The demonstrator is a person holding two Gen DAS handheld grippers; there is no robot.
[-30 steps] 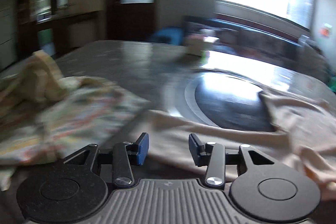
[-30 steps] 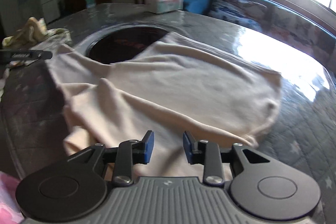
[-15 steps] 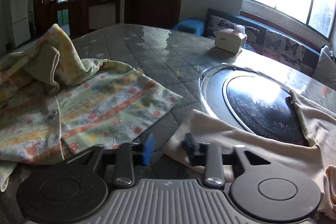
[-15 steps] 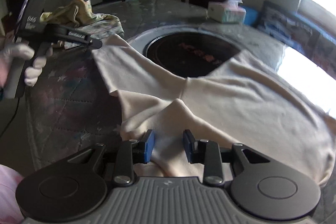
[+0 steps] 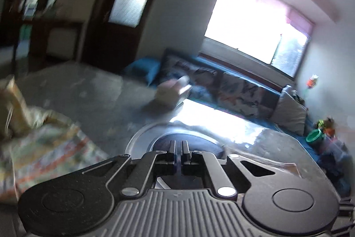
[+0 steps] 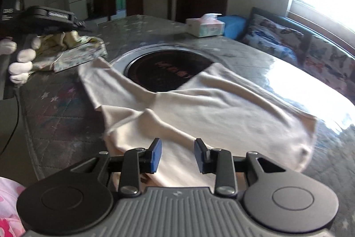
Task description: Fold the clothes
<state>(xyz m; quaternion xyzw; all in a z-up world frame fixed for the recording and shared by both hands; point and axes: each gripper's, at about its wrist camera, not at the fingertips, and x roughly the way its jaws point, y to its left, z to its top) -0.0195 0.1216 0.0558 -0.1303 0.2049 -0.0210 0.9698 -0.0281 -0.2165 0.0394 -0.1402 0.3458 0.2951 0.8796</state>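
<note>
A beige shirt [image 6: 213, 108] lies spread on the grey table [image 6: 55, 108], one sleeve reaching left past the round dark hotplate [image 6: 168, 74]. My right gripper [image 6: 177, 156] is open and empty just above the shirt's near edge. My left gripper [image 5: 179, 149] is shut with nothing visible between its fingers, lifted above the table and tilted; in the right wrist view it shows at the far left [image 6: 82, 24], held by a white-gloved hand. A sliver of the beige shirt [image 5: 286, 164] shows at the right in the blurred left wrist view.
A crumpled floral yellow garment [image 6: 73, 50] lies at the table's left side and also shows in the left wrist view [image 5: 44, 143]. A tissue box [image 6: 205, 27] stands at the far edge. A patterned sofa [image 6: 310, 48] runs under the window behind.
My left gripper has shut, lifted off the sleeve end and tilted upward. My right gripper stays open over the shirt, and the view has swung slightly right.
</note>
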